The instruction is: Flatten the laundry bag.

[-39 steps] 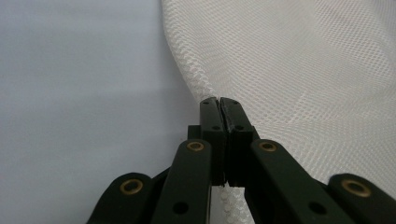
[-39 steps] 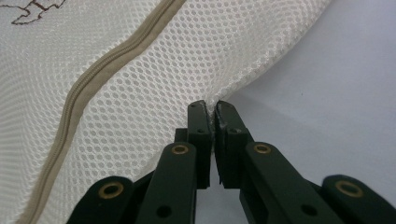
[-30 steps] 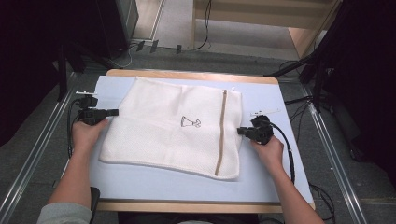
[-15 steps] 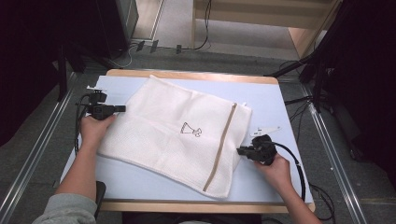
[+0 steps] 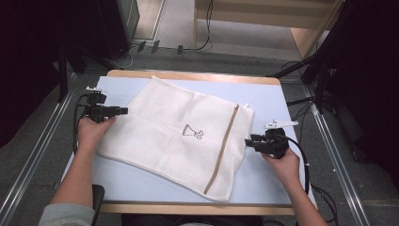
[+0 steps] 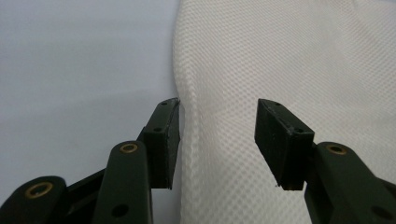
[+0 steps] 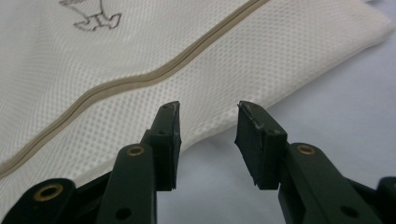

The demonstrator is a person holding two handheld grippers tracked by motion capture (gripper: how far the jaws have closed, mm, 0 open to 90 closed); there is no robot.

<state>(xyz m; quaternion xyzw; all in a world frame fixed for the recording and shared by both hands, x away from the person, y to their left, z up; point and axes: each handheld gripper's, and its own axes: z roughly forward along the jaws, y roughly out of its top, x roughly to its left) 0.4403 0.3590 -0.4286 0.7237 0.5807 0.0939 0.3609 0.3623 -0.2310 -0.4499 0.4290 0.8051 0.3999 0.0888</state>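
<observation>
Pale blue matting covers the table point(image 5: 141, 188), and the white mesh laundry bag point(image 5: 160, 127) lies flat on it, skewed so its corners point toward the table edges. At its left edge sits your left gripper point(image 5: 123, 111); its jaws have just been opening and now stand apart, one pad off the cloth on the mat, the other over the mesh point(image 6: 280, 70), nothing pinched. Expect the bag to be light, limp and a bit slick: it will likely sag and fold when lifted, so take it at a hem or corner rather than mid-panel. Across the middle run a small printed figure point(image 5: 193, 133) and the tan zipper band point(image 5: 223, 148), probably the firmest place to bite. On the right, your right gripper point(image 5: 249, 142) has also just been opening; its jaws are spread, just short of the bag's edge point(image 7: 261, 88), holding nothing.
</observation>
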